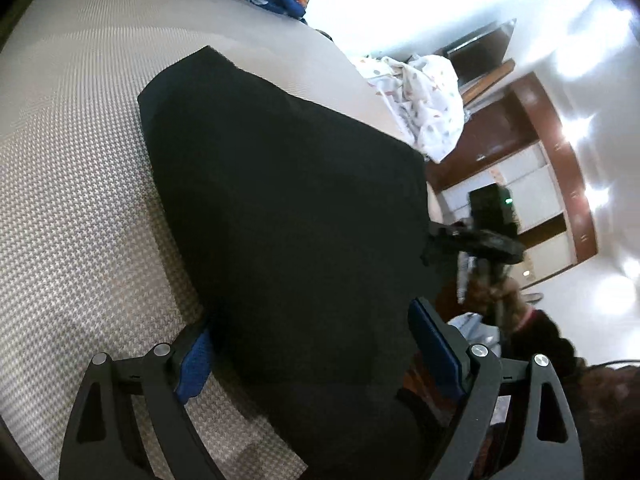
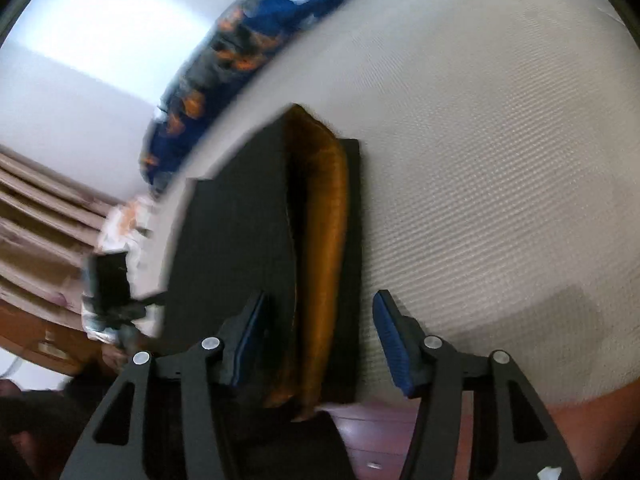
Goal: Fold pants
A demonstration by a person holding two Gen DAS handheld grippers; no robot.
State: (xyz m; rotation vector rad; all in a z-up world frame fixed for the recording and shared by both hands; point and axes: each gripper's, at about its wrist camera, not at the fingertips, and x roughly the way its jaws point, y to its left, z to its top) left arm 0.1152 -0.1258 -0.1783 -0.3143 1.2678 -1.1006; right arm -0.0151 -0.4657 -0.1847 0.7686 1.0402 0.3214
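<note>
Black pants [image 1: 280, 208] lie folded on a beige woven mattress [image 1: 80, 200]. My left gripper [image 1: 312, 332] is open, its blue-padded fingers [image 1: 436, 344] straddling the near end of the pants. In the right wrist view the pants [image 2: 240, 240] show an orange inner lining [image 2: 324, 248] along a fold at the mattress edge [image 2: 480, 160]. My right gripper [image 2: 318, 316] is open, its fingers either side of the orange fold, close above it. The right gripper also shows in the left wrist view [image 1: 480, 240], at the pants' right edge.
A blue and orange patterned cloth [image 2: 240, 40] lies at the far side of the mattress. A white printed cloth [image 1: 424, 96] lies at the mattress edge. Wooden cabinets [image 1: 520, 152] and wooden floor [image 2: 380, 440] lie beyond the bed.
</note>
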